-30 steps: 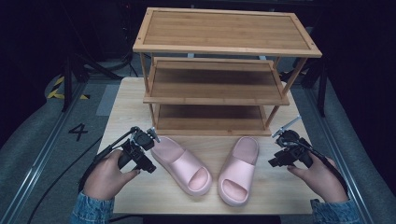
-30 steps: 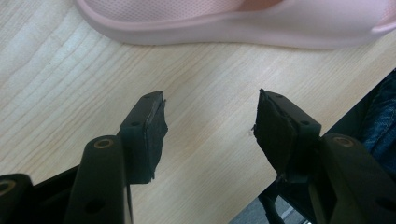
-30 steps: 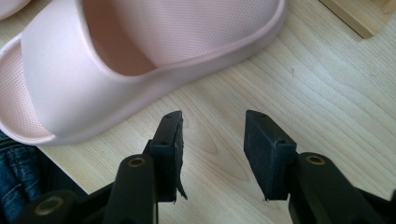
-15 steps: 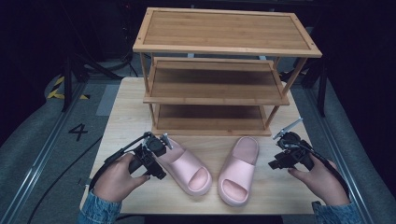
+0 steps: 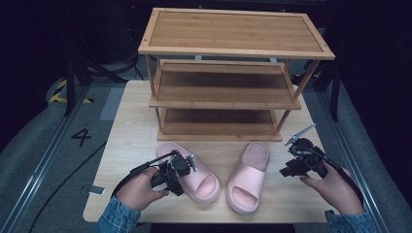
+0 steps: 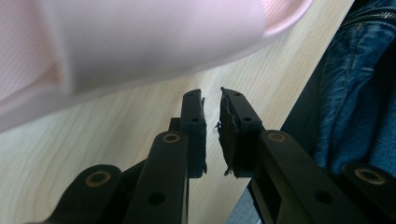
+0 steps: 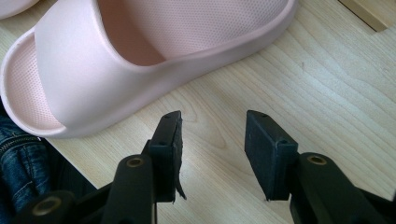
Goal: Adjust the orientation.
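Note:
Two pink slippers lie on the wooden table [image 5: 131, 126] in front of a three-tier wooden shoe rack [image 5: 228, 73]. My left gripper [image 5: 179, 180] is against the left slipper's [image 5: 199, 177] near side. In the left gripper view the jaws [image 6: 211, 93] are nearly together with nothing between them, and the left slipper [image 6: 140, 42] is blurred just ahead. My right gripper [image 5: 285, 171] is a short way right of the right slipper [image 5: 248, 177]. In the right gripper view it [image 7: 212, 126] stands open over bare wood, with the right slipper's [image 7: 140, 51] strap and toe close ahead.
The rack's shelves hold nothing. The table's front edge runs just behind both hands, and denim sleeves [image 6: 359, 93] show past it. A small silver object [image 5: 97, 190] lies at the table's front left corner. Dark floor with cables surrounds the table.
My left gripper has moved right, from beside the left slipper's heel to its near side by the strap. The right gripper has hardly moved.

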Available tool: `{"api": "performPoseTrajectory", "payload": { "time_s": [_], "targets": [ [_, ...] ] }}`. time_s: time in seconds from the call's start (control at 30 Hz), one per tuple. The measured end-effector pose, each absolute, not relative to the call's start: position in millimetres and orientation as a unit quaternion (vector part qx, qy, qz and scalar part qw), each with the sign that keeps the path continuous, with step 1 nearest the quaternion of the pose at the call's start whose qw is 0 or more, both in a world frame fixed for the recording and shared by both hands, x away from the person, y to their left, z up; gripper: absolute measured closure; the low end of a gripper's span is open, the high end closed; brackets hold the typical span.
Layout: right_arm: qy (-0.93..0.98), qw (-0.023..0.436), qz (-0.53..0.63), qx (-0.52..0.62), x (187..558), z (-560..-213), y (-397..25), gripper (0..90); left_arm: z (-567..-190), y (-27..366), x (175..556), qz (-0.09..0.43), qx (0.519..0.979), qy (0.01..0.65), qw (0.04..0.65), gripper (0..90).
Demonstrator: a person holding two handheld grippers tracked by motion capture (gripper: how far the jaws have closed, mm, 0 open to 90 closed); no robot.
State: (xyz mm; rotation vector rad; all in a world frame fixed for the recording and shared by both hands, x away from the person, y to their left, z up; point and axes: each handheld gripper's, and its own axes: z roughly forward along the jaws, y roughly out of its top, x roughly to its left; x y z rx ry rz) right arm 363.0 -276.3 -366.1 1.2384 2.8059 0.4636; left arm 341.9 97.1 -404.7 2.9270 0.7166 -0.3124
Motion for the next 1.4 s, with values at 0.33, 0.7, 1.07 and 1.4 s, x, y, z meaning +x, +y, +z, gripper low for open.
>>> {"api": "performPoseTrajectory", "payload": {
  "time_s": [0.33, 0.7, 1.07, 1.4],
  "targets": [
    [0.901, 0.02, 0.149, 0.406, 359, -367, -283, 57.5, -414, 74, 346, -0.113, 0.965, 0.233, 0.048, 77.3],
    [0.89, 0.019, 0.15, 0.429, 348, -368, -301, 57.4, -414, 57, 368, -0.06, 0.959, 0.27, 0.061, 73.4],
    [0.892, 0.016, 0.15, 0.427, 347, -370, -300, 56.3, -383, 80, 359, -0.016, 0.959, 0.274, 0.075, 48.4],
    [0.89, 0.019, 0.154, 0.43, 343, -371, -304, 54.4, -392, 82, 375, 0.017, 0.977, 0.199, 0.071, 48.7]
  ]
}}
